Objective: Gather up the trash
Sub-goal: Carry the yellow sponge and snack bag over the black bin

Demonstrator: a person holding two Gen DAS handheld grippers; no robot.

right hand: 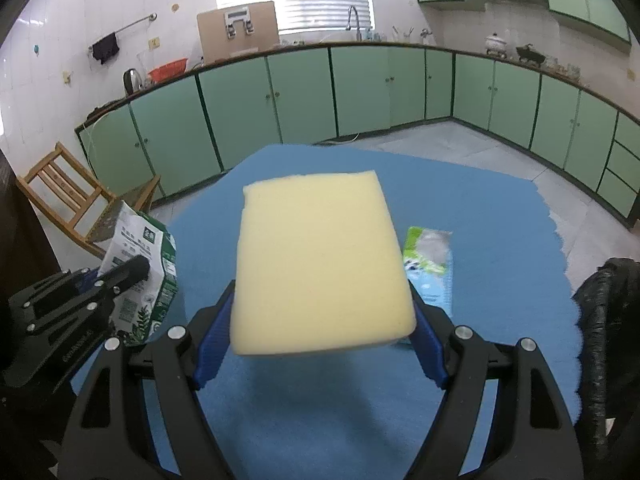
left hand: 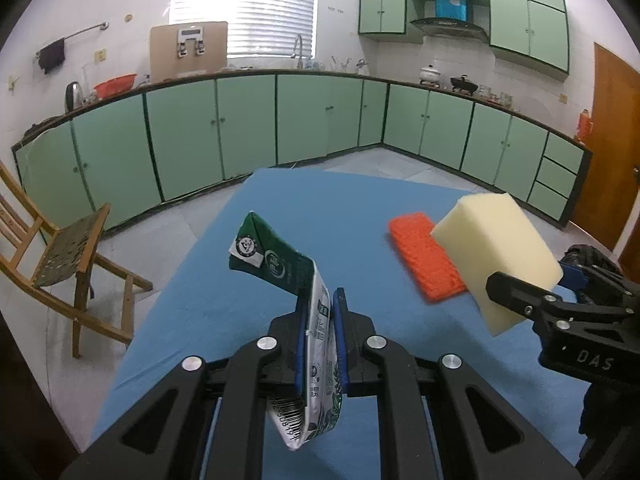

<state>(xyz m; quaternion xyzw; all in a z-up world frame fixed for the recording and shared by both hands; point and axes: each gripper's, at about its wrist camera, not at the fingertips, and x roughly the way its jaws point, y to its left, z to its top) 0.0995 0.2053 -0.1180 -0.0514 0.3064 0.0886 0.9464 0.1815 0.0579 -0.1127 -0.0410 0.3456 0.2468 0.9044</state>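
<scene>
My left gripper [left hand: 321, 308] is shut on a flattened green and white milk carton [left hand: 280, 256] and holds it above the blue table [left hand: 192, 292]. The carton also shows at the left of the right wrist view [right hand: 140, 248], with the left gripper [right hand: 132, 268] on it. My right gripper [right hand: 320, 320] is shut on a pale yellow sponge block [right hand: 320, 264] and holds it above the table. The sponge [left hand: 496, 248] and right gripper [left hand: 520, 292] show at the right of the left wrist view. An orange ridged pad [left hand: 424, 256] lies on the table. A green and blue wrapper [right hand: 430, 264] lies on the table beyond the sponge.
A black trash bag [right hand: 608, 320] sits at the table's right edge, also in the left wrist view [left hand: 592, 260]. A wooden chair [left hand: 60, 256] stands left of the table. Green kitchen cabinets [left hand: 248, 120] line the far walls.
</scene>
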